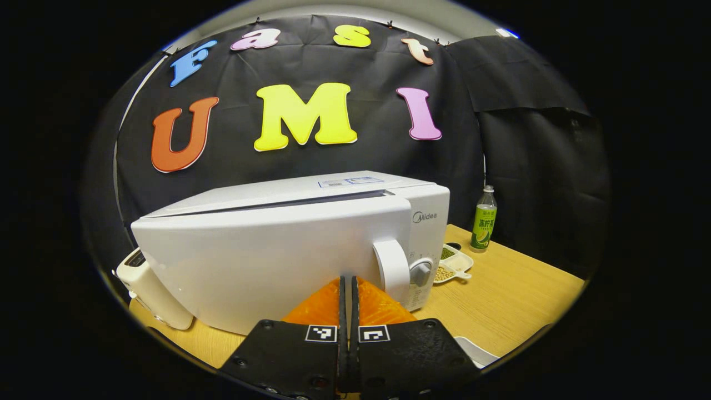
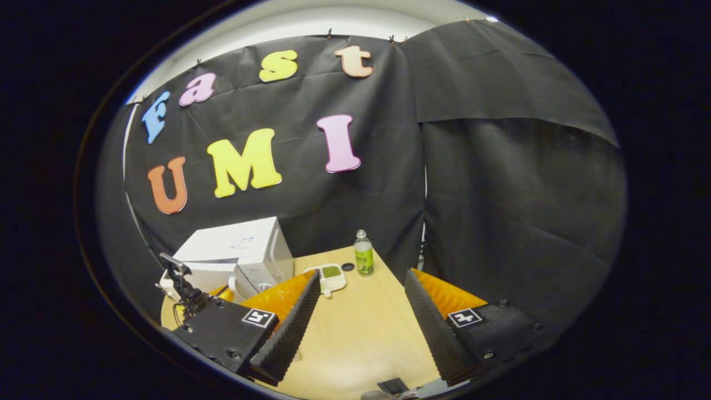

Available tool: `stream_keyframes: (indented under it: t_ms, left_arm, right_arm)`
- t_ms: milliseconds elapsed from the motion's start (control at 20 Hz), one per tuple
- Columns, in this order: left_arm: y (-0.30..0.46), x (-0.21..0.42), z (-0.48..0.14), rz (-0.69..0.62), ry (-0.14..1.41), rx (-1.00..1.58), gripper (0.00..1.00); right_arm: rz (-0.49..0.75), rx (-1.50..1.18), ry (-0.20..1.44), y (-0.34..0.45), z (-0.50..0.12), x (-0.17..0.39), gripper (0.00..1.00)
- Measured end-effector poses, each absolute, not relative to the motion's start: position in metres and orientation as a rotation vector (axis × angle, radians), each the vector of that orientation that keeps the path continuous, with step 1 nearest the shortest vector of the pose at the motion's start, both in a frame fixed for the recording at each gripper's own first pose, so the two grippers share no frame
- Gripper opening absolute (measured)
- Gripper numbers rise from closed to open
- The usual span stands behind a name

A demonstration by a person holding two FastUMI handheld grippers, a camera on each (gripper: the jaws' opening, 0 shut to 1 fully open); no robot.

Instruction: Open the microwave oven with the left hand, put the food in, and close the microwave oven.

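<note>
The white microwave [image 1: 289, 244] stands on the wooden table [image 1: 500, 294], its door facing me. A dark gap runs along the door's top edge, widest near the handle [image 1: 391, 269], so the door looks slightly ajar. My left gripper [image 1: 349, 286] is shut with nothing between its fingers, its tips close to the door just left of the handle. A white divided dish of beans [image 1: 454, 264] lies right of the microwave. In the right gripper view, my right gripper [image 2: 362, 273] hangs wide open over the table [image 2: 361, 328], holding nothing. The microwave [image 2: 244, 247] and dish [image 2: 331, 276] lie ahead to its left.
A green-labelled bottle [image 1: 484, 219] stands at the table's back right, also seen as the bottle [image 2: 364, 254] beyond the dish. A white appliance [image 1: 153, 291] sits left of the microwave. A white object's edge [image 1: 476, 353] shows near my left gripper. The other gripper [image 2: 186, 286] is before the microwave.
</note>
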State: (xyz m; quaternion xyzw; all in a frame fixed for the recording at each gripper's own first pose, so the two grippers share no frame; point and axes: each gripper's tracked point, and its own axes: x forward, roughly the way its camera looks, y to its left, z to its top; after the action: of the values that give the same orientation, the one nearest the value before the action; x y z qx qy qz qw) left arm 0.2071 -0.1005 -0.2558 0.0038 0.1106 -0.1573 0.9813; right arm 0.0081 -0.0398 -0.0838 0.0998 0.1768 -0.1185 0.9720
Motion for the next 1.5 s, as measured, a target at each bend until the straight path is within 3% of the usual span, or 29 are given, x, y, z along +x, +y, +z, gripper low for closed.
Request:
stream_keyframes:
  t_ms: [100, 150, 200, 250, 350, 400, 450, 650, 700, 750, 1200, 1350, 1500]
  left_arm:
    - [-0.101, 0.214, -0.257, -0.307, 0.221, 0.013, 0.0]
    - [-0.1, 0.215, -0.259, -0.293, 0.228, 0.018, 0.0]
    - [-0.098, 0.216, -0.259, -0.278, 0.224, 0.025, 0.0]
    - [-0.099, 0.217, -0.259, -0.275, 0.226, 0.026, 0.0]
    - [-0.099, 0.217, -0.259, -0.271, 0.224, 0.019, 0.0]
    - [-0.099, 0.218, -0.26, -0.27, 0.221, 0.022, 0.0]
    - [-0.099, 0.22, -0.259, -0.264, 0.218, 0.023, 0.0]
    - [-0.107, 0.23, -0.257, -0.249, 0.238, -0.01, 0.0]
    - [-0.107, 0.23, -0.262, -0.25, 0.259, -0.002, 0.0]
    - [-0.104, 0.225, -0.267, -0.251, 0.277, -0.005, 0.0]
    - [-0.073, 0.199, -0.246, -0.185, 0.255, -0.007, 0.01]
    - [-0.072, 0.191, -0.239, -0.192, 0.25, -0.004, 0.98]
    - [-0.074, 0.174, -0.221, -0.204, 0.229, -0.013, 0.97]
  right_arm:
    - [-0.236, 0.202, 0.355, -0.041, -0.087, 0.014, 0.91]
    - [-0.239, 0.204, 0.356, -0.043, -0.088, 0.017, 0.98]
    - [-0.236, 0.206, 0.356, -0.043, -0.09, 0.02, 0.98]
    - [-0.236, 0.207, 0.361, -0.043, -0.091, 0.021, 0.91]
    - [-0.235, 0.206, 0.363, -0.044, -0.095, 0.024, 0.91]
    - [-0.233, 0.209, 0.366, -0.044, -0.095, 0.025, 0.98]
    - [-0.231, 0.213, 0.367, -0.043, -0.096, 0.024, 0.91]
    - [-0.227, 0.205, 0.368, -0.04, -0.094, 0.024, 0.91]
    - [-0.227, 0.195, 0.361, -0.04, -0.092, 0.024, 0.98]
    - [-0.226, 0.187, 0.356, -0.04, -0.09, 0.025, 0.91]
    - [-0.213, 0.173, 0.339, -0.038, -0.085, 0.024, 0.92]
    - [-0.197, 0.162, 0.325, -0.033, -0.08, 0.024, 0.91]
    - [-0.166, 0.158, 0.311, -0.024, -0.074, 0.024, 0.92]
